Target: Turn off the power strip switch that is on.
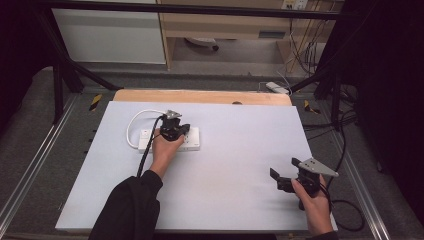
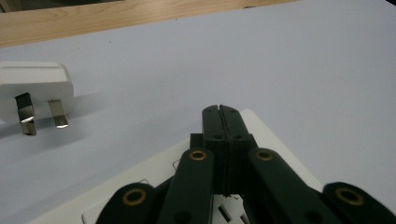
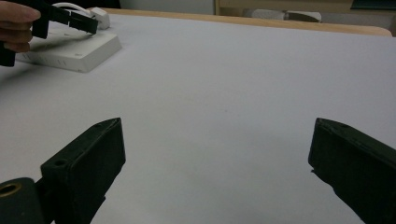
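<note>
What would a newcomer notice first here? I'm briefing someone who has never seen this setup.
Probably the white power strip at the far left of the pale table, with the left gripper shut and poised just over it. Beside the strip lies its white plug, prongs bare, on a looping white cable. At the near right, the right gripper stands wide open over bare tabletop.

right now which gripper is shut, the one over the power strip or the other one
The left gripper, over the white power strip: its jaws meet with nothing between them. The right gripper stands wide open over bare table.
</note>
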`<state>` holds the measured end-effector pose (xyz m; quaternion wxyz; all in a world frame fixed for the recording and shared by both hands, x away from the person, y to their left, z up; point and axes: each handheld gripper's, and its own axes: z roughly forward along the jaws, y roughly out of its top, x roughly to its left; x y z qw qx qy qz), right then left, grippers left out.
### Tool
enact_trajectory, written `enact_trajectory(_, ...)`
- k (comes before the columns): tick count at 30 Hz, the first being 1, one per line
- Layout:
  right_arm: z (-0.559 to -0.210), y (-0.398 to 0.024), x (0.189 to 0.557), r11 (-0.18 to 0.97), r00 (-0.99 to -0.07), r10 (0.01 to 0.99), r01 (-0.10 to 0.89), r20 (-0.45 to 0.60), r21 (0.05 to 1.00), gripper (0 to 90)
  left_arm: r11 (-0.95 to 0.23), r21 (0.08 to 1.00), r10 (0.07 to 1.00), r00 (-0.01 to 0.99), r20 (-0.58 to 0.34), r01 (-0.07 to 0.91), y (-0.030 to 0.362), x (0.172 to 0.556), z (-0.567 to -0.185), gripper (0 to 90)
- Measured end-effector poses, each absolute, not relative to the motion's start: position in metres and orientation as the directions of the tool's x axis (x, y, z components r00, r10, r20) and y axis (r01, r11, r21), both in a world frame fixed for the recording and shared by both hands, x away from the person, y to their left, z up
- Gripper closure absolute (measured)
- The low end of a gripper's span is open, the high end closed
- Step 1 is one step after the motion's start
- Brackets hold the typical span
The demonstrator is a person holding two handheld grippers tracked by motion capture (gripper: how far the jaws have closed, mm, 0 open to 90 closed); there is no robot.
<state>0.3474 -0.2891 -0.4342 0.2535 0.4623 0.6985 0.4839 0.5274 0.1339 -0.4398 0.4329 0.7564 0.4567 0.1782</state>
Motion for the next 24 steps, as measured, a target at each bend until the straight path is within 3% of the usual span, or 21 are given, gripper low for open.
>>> enact_trajectory(24,-0.4335,-0.2894,0.3468,0.102,-0.444,0.891,0.399,0.094,0.911,4.4,-0.242,0.815,0.839,0.535,-0.096,0.526,0.1285,0.5260,-0.4411,90.0)
